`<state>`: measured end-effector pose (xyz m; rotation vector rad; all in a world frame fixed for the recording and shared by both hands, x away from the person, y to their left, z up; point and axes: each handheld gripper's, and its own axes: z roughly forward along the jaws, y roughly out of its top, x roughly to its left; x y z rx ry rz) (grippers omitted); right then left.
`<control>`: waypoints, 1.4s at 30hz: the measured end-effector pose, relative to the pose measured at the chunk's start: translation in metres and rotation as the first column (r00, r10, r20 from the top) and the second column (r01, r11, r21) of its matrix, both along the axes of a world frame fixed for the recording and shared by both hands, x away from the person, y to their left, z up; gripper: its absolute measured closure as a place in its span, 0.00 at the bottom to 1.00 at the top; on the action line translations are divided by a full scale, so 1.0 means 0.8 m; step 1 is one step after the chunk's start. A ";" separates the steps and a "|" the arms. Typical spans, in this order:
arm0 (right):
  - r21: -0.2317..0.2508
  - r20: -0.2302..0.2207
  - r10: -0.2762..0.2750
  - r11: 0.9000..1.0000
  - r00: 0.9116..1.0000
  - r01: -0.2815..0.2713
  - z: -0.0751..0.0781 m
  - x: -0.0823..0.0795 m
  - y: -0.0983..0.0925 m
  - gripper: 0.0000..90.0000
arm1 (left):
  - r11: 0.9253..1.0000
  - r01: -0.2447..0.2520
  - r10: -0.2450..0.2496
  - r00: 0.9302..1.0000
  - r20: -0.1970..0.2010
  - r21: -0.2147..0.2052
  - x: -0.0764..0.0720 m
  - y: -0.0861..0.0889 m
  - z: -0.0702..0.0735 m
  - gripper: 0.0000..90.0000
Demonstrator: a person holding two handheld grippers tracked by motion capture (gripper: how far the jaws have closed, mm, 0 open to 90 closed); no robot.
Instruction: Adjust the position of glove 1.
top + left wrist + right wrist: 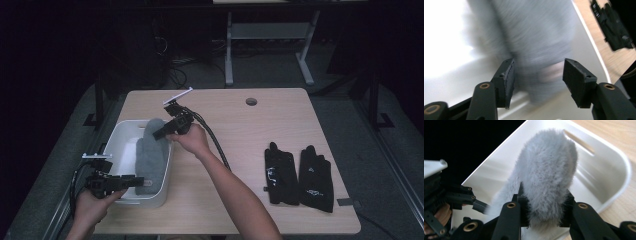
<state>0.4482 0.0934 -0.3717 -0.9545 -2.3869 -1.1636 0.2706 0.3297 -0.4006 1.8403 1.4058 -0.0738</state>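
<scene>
A grey fuzzy mitten (150,155) lies lengthwise in a white bin (120,135) at the table's left. My right gripper (156,134) is shut on the mitten's far end; in the right gripper view the jaws (544,205) pinch the fluffy fabric (549,165) above the bin (609,170). My left gripper (140,181) is at the mitten's near end over the bin's front edge. In the left gripper view its jaws (537,75) stand open, with the blurred grey mitten (534,32) between them and a gap on each side.
Two black gloves (280,172) (316,177) lie flat side by side on the wooden table (240,130) at the right. A small round hole (251,101) sits near the table's far edge. The right gripper's cable trails over the table's middle.
</scene>
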 end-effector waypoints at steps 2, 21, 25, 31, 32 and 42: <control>-0.030 0.019 0.008 1.000 1.000 -0.007 -0.002 -0.002 0.005 0.72 | 1.000 0.005 -0.005 1.000 0.004 -0.001 0.000 0.001 0.001 0.45; -0.006 0.105 -0.073 0.997 0.992 0.074 0.021 -0.001 -0.023 0.52 | 0.999 0.033 -0.036 0.996 0.084 0.030 0.000 -0.012 0.025 0.41; -0.003 0.108 -0.076 0.997 0.991 0.076 0.023 -0.002 -0.029 0.52 | 0.999 0.044 -0.047 0.994 0.098 0.031 0.002 -0.017 0.030 0.41; 0.007 0.117 -0.083 0.997 0.990 0.083 0.029 -0.005 -0.046 0.51 | 0.998 0.058 -0.060 0.989 0.133 0.019 0.004 -0.028 0.045 0.41; 0.007 0.117 -0.083 0.997 0.990 0.083 0.029 -0.005 -0.046 0.51 | 0.998 0.058 -0.060 0.989 0.133 0.019 0.004 -0.028 0.045 0.41; 0.004 0.141 -0.081 0.997 0.987 0.082 0.041 -0.014 -0.070 0.49 | 0.995 0.104 -0.102 0.982 0.161 -0.004 0.010 -0.049 0.052 0.39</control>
